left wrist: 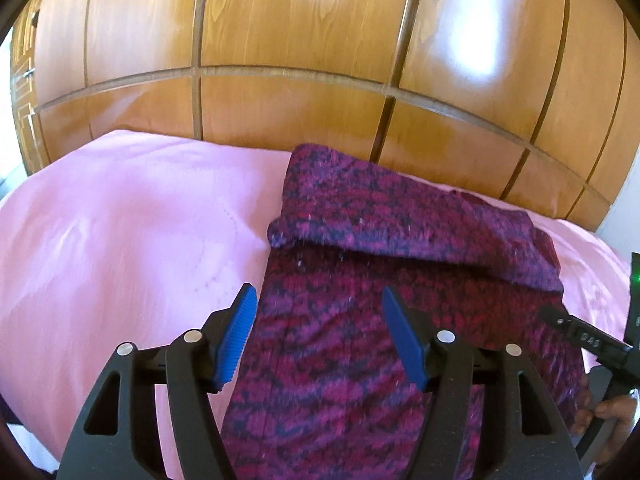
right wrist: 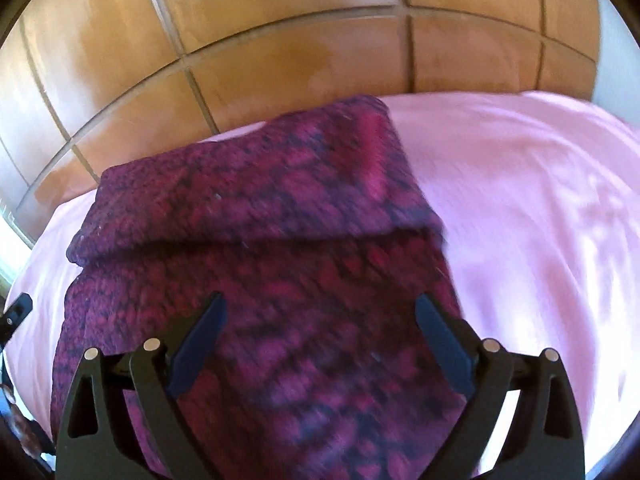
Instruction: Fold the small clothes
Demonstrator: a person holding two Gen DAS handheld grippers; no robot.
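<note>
A purple and magenta knitted garment (left wrist: 360,320) lies on a pink bed sheet (left wrist: 120,240), with its far part folded over towards me. My left gripper (left wrist: 318,308) is open above the garment's near left edge, holding nothing. The right gripper shows at the right edge of the left wrist view (left wrist: 580,332). In the right wrist view the same garment (right wrist: 260,240) fills the middle. My right gripper (right wrist: 320,312) is open above the garment's near right part, holding nothing. The left gripper's tip (right wrist: 18,308) peeks in at the left edge there.
A glossy wooden panelled headboard or wardrobe (left wrist: 320,60) stands right behind the bed. Pink sheet extends left of the garment in the left wrist view and right of it in the right wrist view (right wrist: 540,220). A hand (left wrist: 612,408) shows at the lower right.
</note>
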